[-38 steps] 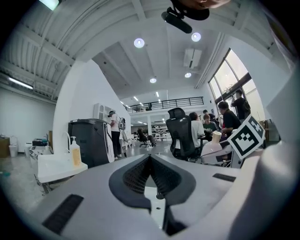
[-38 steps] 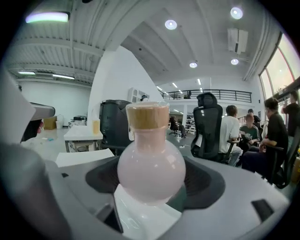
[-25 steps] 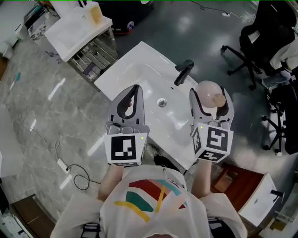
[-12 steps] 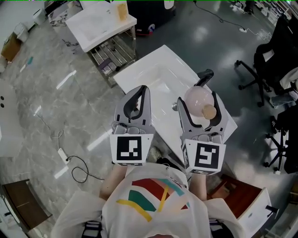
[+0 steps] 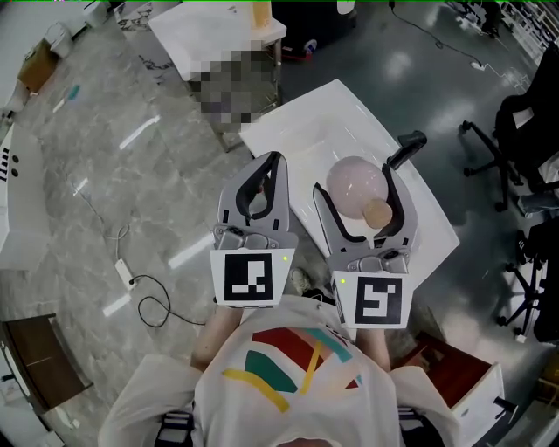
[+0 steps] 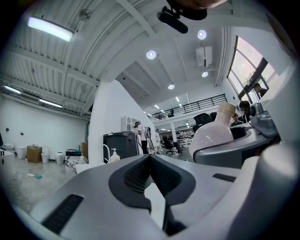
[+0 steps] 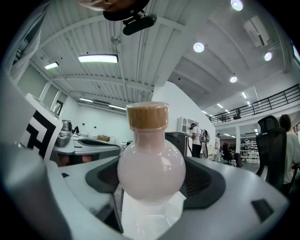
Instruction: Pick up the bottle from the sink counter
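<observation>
A round pale-pink bottle (image 5: pixel 352 186) with a cork stopper (image 5: pixel 378 212) sits between the jaws of my right gripper (image 5: pixel 354 179), which is shut on its belly. It hangs over the white sink counter (image 5: pixel 297 131), near the black faucet (image 5: pixel 403 148). In the right gripper view the bottle (image 7: pixel 151 168) stands upright between the dark pads (image 7: pixel 208 180), cork (image 7: pixel 147 116) on top. My left gripper (image 5: pixel 273 162) is beside it on the left, jaws shut on nothing. In the left gripper view its jaws meet at the tip (image 6: pixel 150 157), and the bottle (image 6: pixel 213 133) shows at the right.
A second white sink stand (image 5: pixel 210 30) with an orange bottle (image 5: pixel 261 10) is at the back. Black office chairs (image 5: pixel 524 131) stand on the right. A cable and power strip (image 5: pixel 122 272) lie on the floor at left. A brown box (image 5: pixel 445 371) is at lower right.
The right gripper, still holding the bottle, has drifted left from beside the faucet toward the left gripper. The head view has shifted, so the counter now sits farther right.
</observation>
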Tool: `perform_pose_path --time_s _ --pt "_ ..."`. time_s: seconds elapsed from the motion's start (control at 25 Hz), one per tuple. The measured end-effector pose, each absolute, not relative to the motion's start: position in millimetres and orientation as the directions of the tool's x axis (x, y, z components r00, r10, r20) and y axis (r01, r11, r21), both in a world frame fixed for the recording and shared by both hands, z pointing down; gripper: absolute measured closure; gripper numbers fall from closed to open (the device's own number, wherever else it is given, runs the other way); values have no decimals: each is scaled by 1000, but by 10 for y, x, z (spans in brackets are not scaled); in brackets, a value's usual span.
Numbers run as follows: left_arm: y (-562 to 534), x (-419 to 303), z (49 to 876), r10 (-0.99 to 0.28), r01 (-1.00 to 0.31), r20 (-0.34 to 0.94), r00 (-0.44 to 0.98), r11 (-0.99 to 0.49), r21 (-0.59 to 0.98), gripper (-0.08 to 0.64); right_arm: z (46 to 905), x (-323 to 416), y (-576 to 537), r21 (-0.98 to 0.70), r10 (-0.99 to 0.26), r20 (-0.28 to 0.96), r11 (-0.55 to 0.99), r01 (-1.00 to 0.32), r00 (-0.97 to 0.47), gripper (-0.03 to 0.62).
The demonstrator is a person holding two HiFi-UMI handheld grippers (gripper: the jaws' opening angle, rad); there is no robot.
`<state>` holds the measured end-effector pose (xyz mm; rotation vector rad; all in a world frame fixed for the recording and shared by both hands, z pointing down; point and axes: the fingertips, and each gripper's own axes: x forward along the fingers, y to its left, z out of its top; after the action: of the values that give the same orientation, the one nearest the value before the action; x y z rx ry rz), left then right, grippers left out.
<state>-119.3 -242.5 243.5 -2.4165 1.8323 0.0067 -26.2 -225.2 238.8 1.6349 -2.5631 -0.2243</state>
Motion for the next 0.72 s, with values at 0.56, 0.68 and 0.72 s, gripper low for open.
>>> perform_pose_path --time_s 0.56,0.68,0.72 --pt "-2368 -1349 2400 -964 -965 -81 252 -244 -95 541 2476 -464 -2220 137 -883 36 468 -873 -468 204" --pt "-2364 -1352 2413 -965 -965 -75 253 -246 -90 541 2486 -476 -2217 138 -883 41 468 -873 -467 204" --pt "-2360 -1352 2417 -965 -965 -73 252 -246 -88 541 2487 -477 -2214 138 -883 40 468 -873 -468 204"
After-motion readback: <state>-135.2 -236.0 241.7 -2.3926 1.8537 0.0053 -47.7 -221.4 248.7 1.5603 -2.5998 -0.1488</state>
